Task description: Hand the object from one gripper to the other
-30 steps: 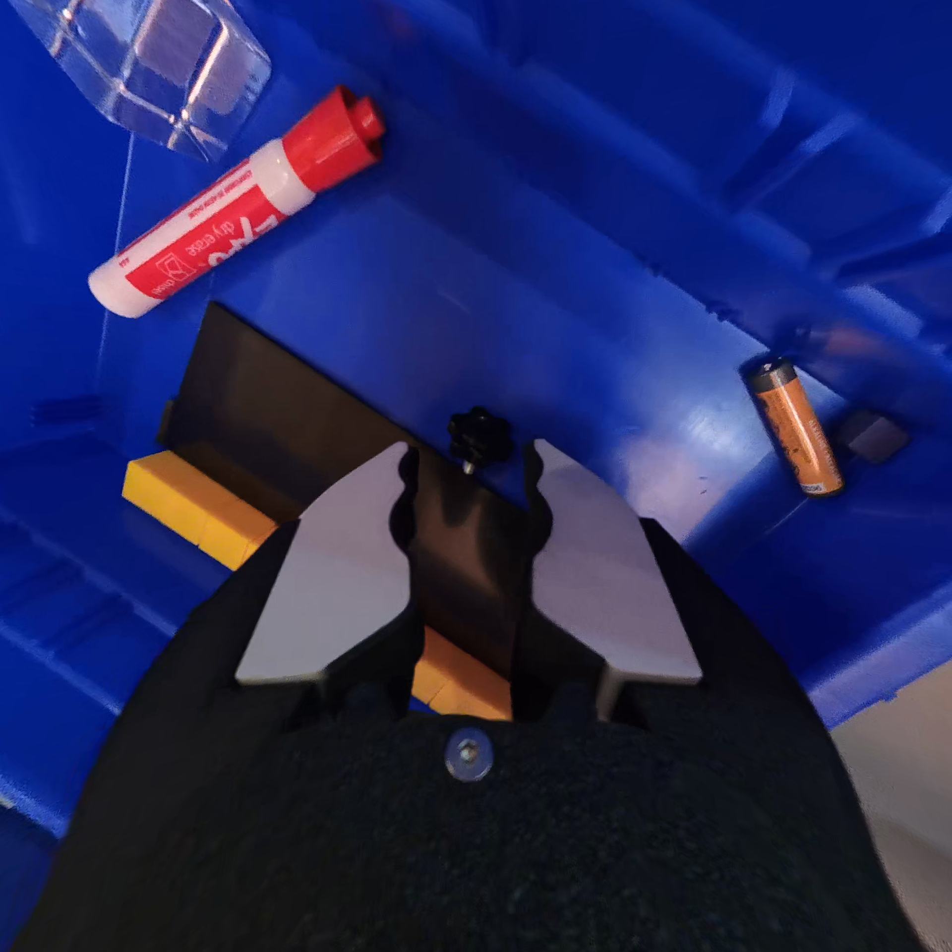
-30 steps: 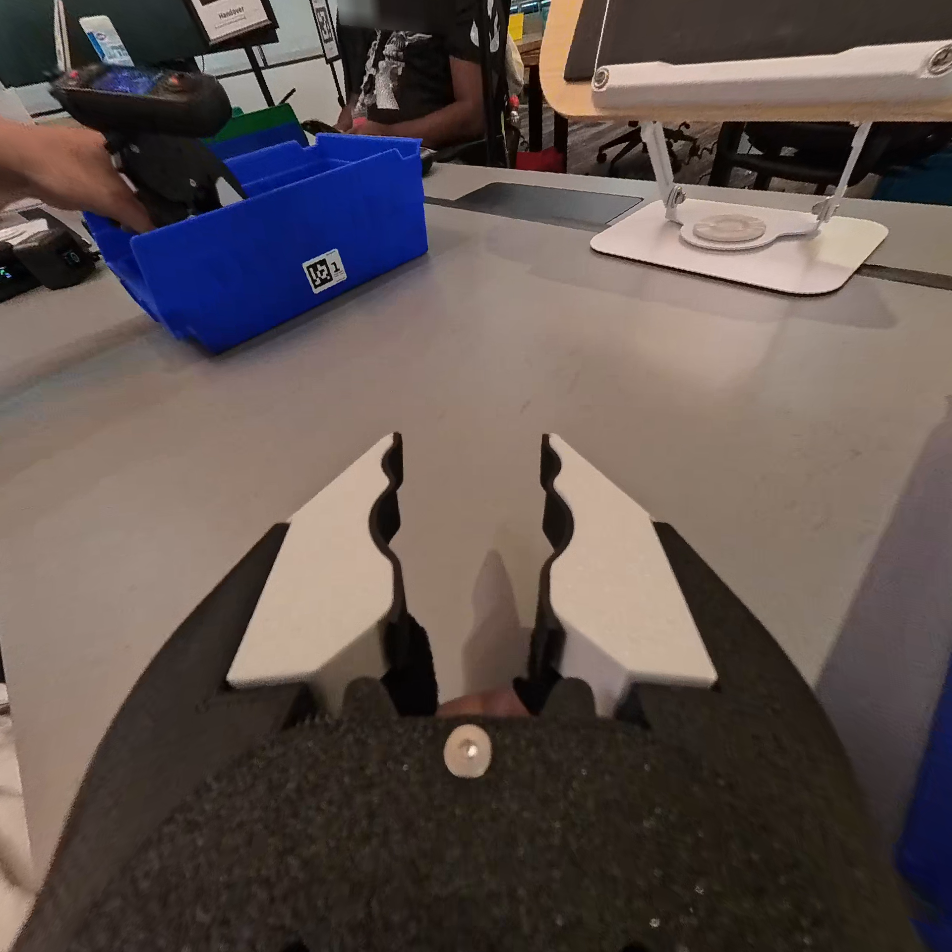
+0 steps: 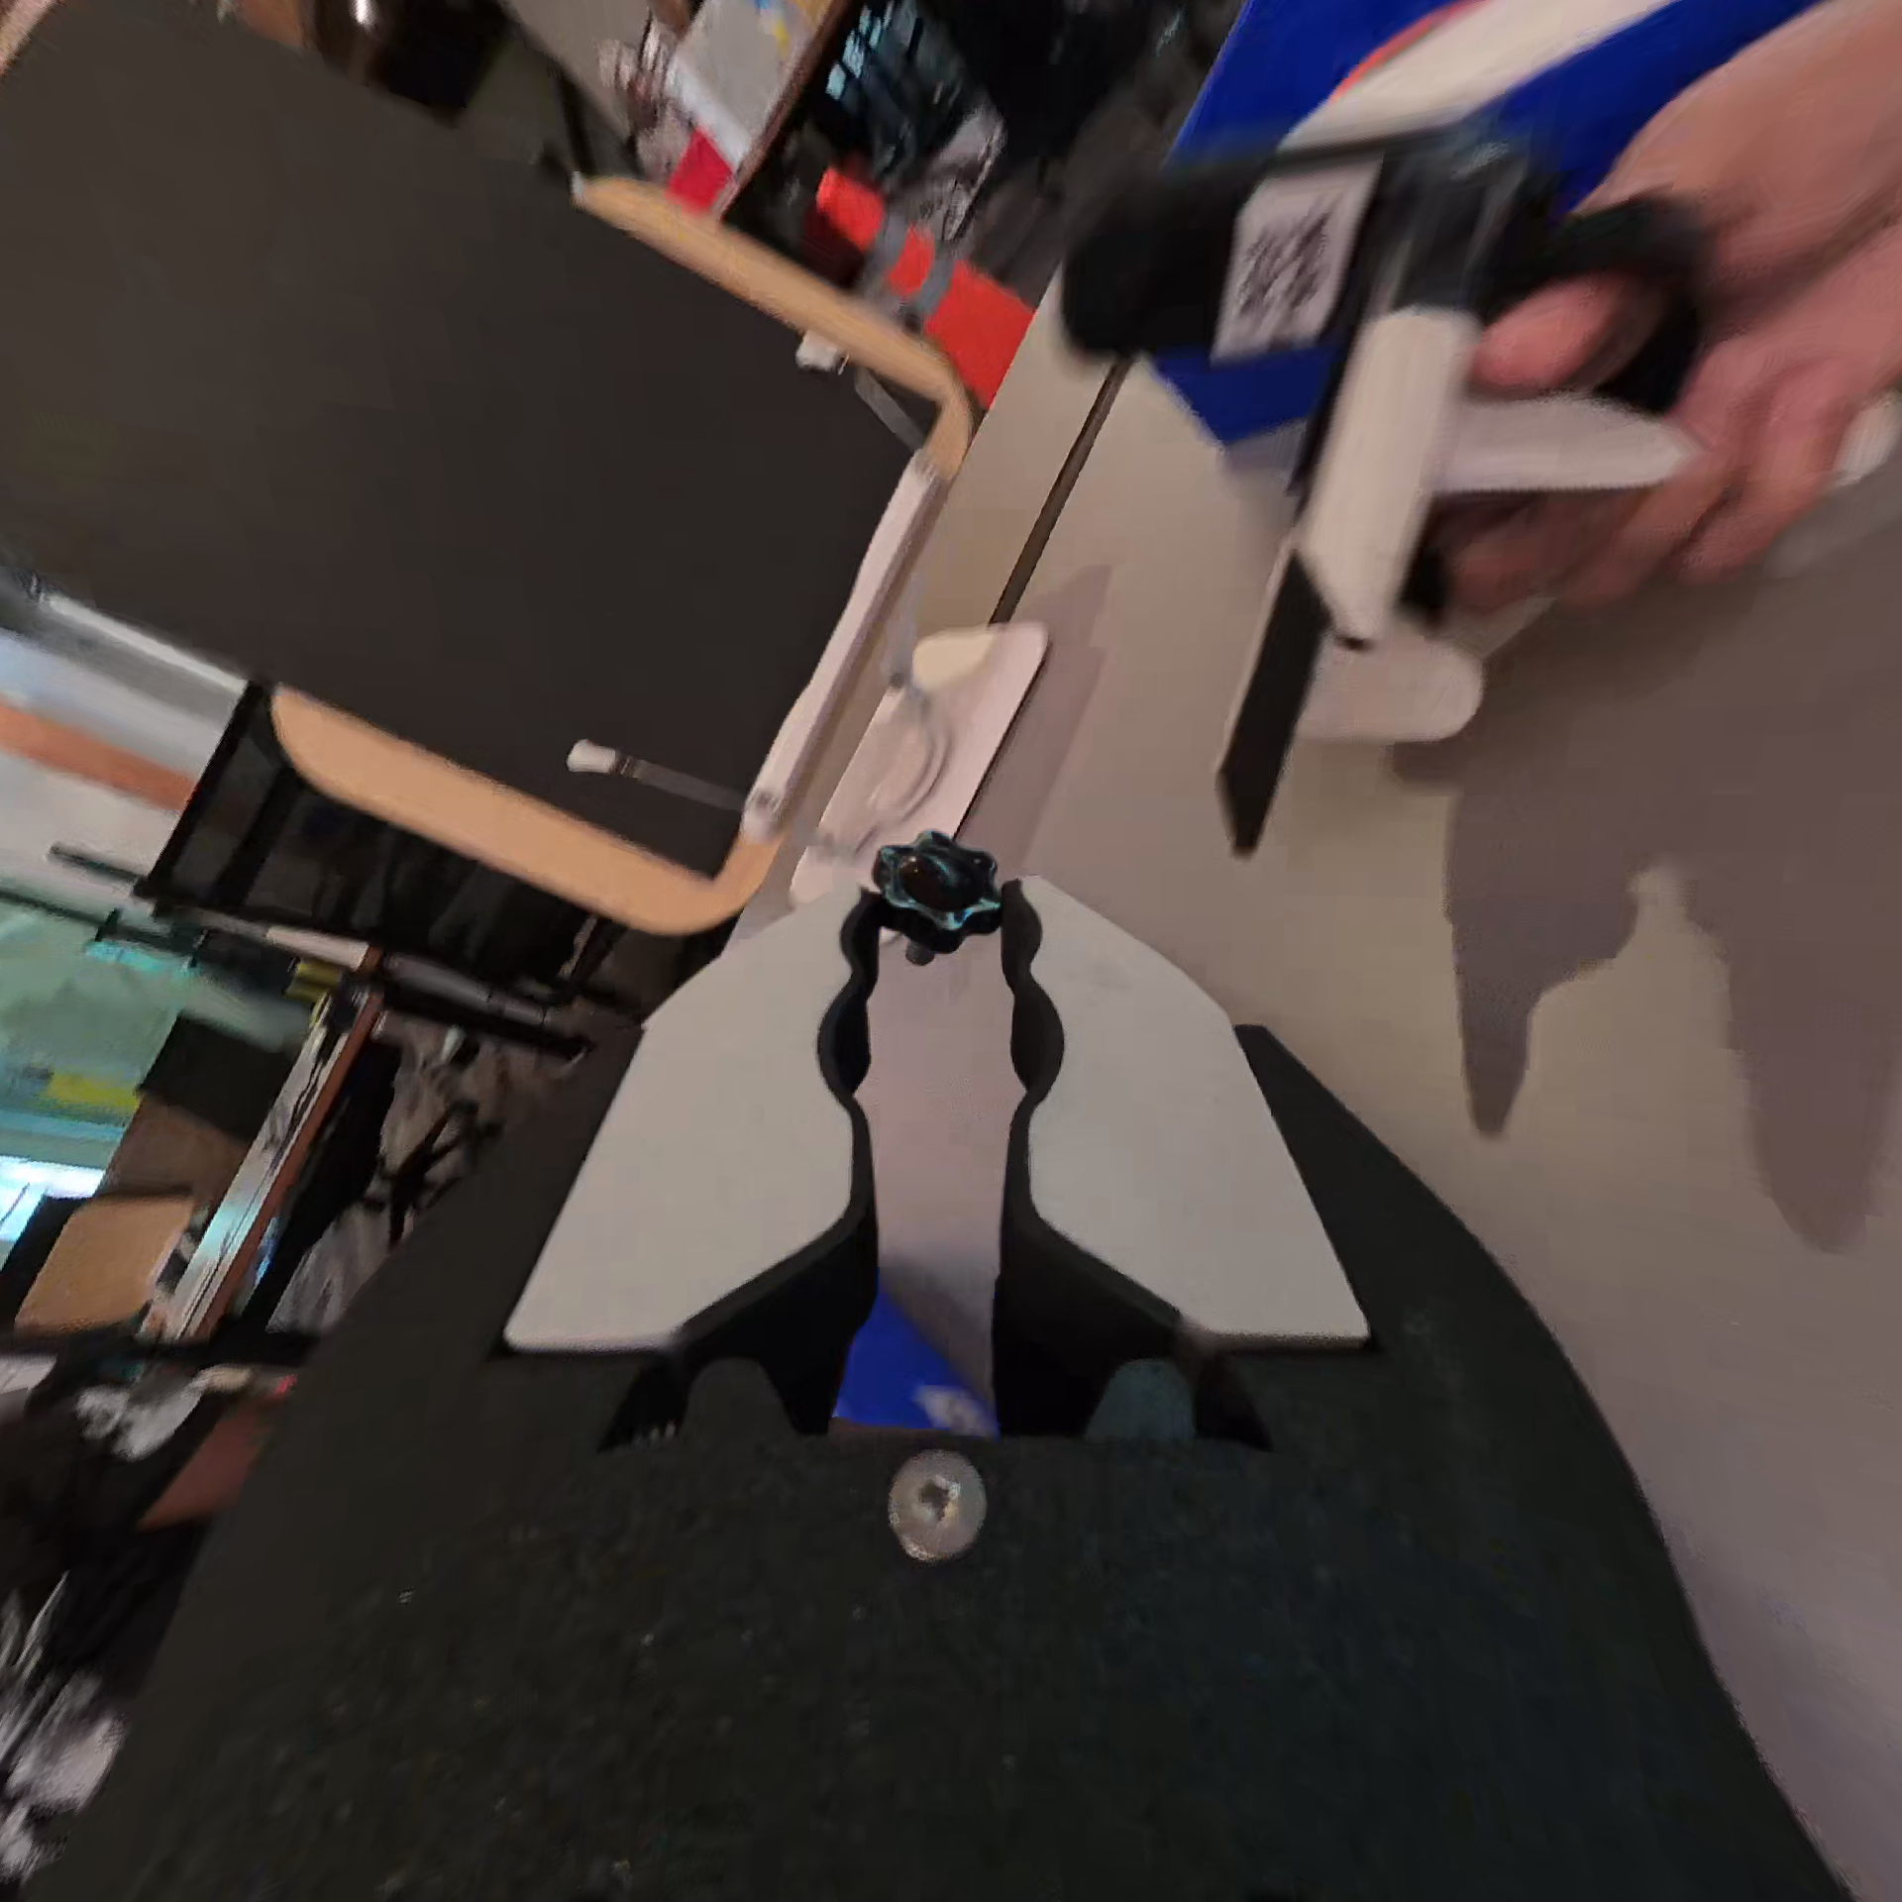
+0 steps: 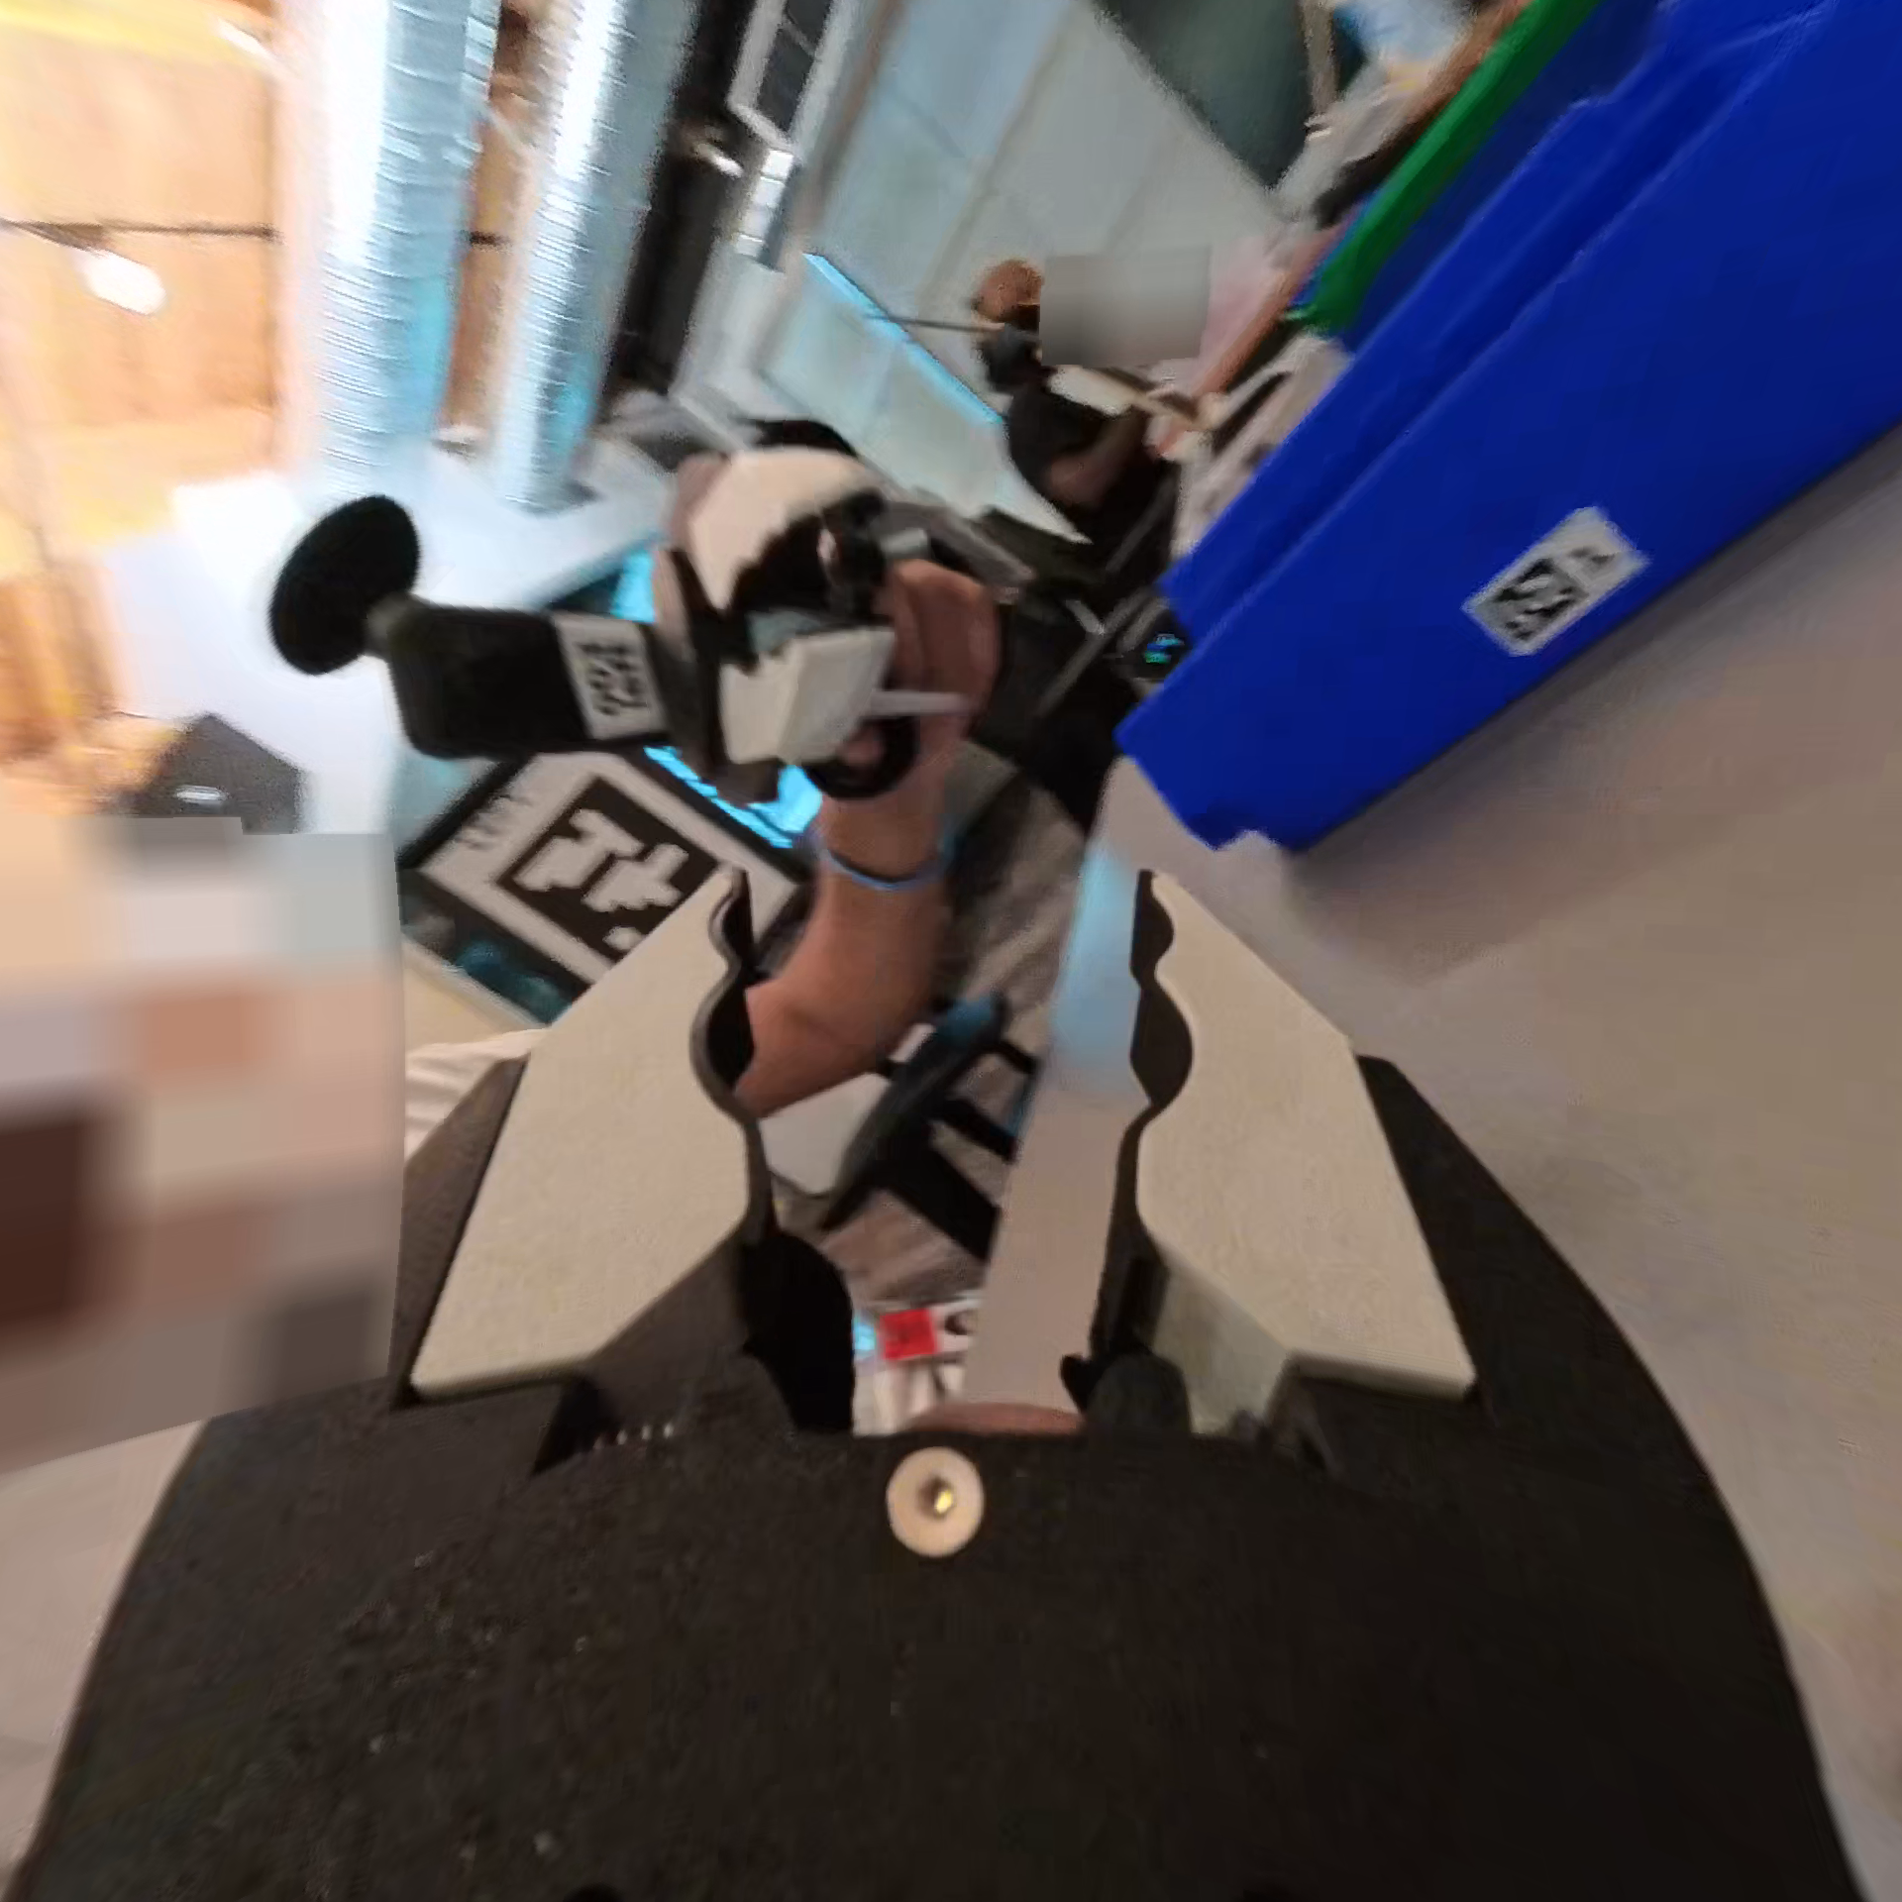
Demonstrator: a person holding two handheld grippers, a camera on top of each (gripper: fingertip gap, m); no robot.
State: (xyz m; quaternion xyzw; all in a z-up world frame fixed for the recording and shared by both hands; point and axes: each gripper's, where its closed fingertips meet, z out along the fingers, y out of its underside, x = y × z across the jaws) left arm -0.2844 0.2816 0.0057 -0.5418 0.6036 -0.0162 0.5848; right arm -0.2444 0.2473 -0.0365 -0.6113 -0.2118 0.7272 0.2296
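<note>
My left gripper [image 3: 939,931] is shut on a small black star-shaped knob [image 3: 935,893], pinched at the fingertips and held in the air above the grey table [image 3: 1492,1287]. My right gripper [image 4: 937,916] is open and empty, its fingers wide apart. In the right wrist view the left gripper [image 4: 412,643] shows farther off at the upper left, held by a hand, with the knob [image 4: 345,582] at its tip. In the left wrist view the right gripper [image 3: 1297,741] shows at the upper right, held by a hand, blurred. The two grippers are apart.
A blue bin [image 4: 1441,576] with a tag stands on the table at the right; it also shows behind the right gripper [image 3: 1544,113]. A black stand with a wooden edge [image 3: 432,432] and a white base [image 3: 967,690] sits at the table's far side. People are in the background.
My left gripper has come up out of the blue bin with the black knob in it. My right gripper has lifted off the table, turned toward the left one and opened wider.
</note>
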